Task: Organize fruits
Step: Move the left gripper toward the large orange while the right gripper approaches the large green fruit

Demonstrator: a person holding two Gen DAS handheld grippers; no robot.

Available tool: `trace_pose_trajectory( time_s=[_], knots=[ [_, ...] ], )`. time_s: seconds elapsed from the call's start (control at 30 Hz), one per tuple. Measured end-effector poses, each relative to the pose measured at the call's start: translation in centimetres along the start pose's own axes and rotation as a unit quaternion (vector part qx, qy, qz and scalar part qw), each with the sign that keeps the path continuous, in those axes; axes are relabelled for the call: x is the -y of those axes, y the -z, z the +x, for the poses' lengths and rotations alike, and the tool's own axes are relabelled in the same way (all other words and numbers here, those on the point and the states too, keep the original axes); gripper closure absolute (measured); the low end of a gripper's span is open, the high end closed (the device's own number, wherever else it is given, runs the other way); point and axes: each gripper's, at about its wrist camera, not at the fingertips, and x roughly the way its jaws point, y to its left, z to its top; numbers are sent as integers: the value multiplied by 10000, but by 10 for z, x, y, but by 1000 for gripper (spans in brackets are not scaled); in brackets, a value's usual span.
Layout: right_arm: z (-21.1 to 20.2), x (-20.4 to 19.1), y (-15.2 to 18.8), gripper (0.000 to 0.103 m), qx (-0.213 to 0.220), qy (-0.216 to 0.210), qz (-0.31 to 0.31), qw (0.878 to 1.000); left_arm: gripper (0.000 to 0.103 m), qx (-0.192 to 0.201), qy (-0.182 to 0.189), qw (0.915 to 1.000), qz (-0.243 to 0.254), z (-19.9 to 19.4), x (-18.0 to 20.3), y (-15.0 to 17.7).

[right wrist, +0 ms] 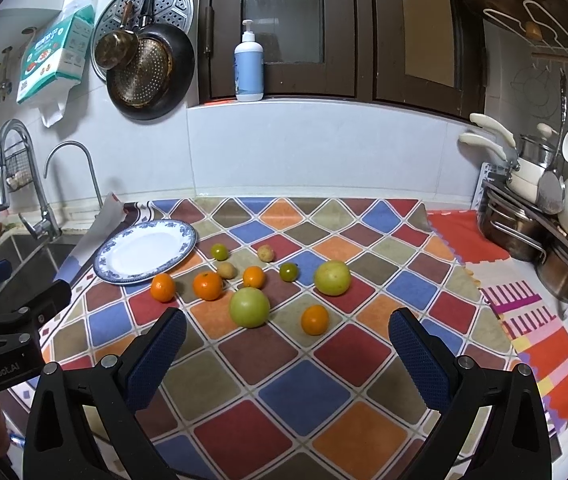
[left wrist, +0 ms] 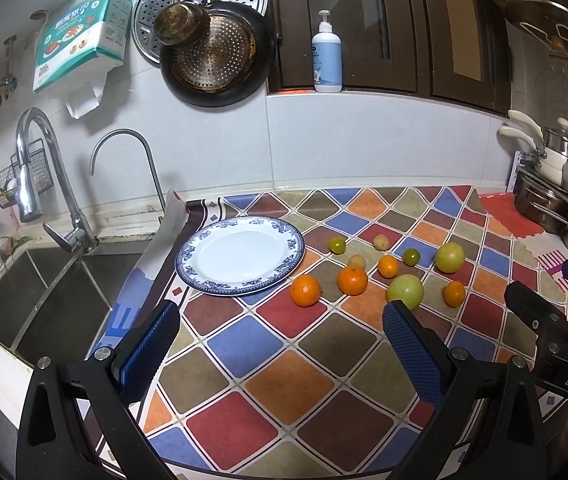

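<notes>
The left gripper sits low in the left wrist view with its two blue-padded fingers spread wide and nothing between them, above the surface covered by a cloth of coloured diamond tiles. The right gripper sits low in the right wrist view in the same way, its blue-padded fingers wide apart and empty.

The round white plate with a blue patterned rim lies left of centre in the left wrist view, with no fruit on it. The fruits are scattered on the cloth to the right of it, none touching the plate. Nearest the plate's lower right edge is a round orange mandarin, and just right of it a second orange mandarin with a green stem end. A smaller orange fruit lies further right, and another small orange fruit lies toward the right side. A large pale green round fruit rests just beyond the left gripper's right finger, and a second large yellow-green fruit lies up and to the right of it. Two small dark green fruits and two small tan fruits lie among them.

A steel sink with a chrome tap fills the left side, and a white pump bottle stands on the sill at the upper centre.
</notes>
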Motion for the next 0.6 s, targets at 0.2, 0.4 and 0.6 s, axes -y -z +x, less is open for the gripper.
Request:
trace_pose_trajectory(
  time_s=[0.2, 0.4, 0.6],
  knots=[
    [18, -11, 2, 1, -118, -181, 68, 9997, 0, 21, 88, 9998, 185, 8, -4, 2],
    [33, -17, 1, 1, -281, -289, 94, 9991, 4, 55, 219, 9991, 359, 20, -8, 1],
    [52, -26, -2, 2, -447, -329, 38, 9985, 8, 4, 393, 9978, 526, 39, -10, -1]
  ],
)
